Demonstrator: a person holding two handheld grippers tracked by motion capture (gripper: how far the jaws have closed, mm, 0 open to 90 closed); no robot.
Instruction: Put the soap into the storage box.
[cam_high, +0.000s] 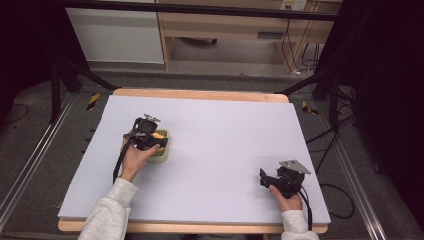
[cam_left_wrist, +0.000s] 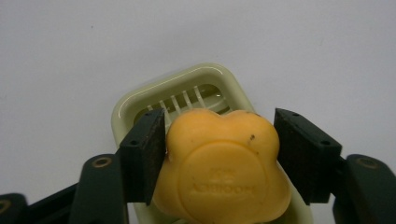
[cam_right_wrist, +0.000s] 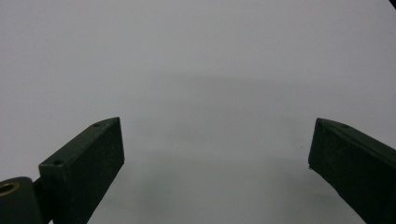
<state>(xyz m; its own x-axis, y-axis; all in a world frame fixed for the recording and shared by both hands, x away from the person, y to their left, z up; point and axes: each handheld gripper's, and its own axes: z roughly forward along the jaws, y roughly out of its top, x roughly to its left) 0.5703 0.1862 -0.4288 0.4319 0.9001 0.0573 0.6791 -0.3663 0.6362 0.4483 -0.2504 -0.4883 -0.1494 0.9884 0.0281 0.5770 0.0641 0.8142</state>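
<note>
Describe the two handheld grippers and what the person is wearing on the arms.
Both the left gripper and the right gripper are black, each with two flat rectangular jaws with small screw holes and brass-coloured pivot pins. Each carries a grey three-cornered plate on top and trails a black cable toward the person. The person wears light grey, fleecy-looking sleeves reaching the wrists.

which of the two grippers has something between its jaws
The left gripper: an orange soap bar sits between its jaws, over a pale green slatted soap dish. The right gripper has its jaws wide apart over the bare white table surface.
</note>
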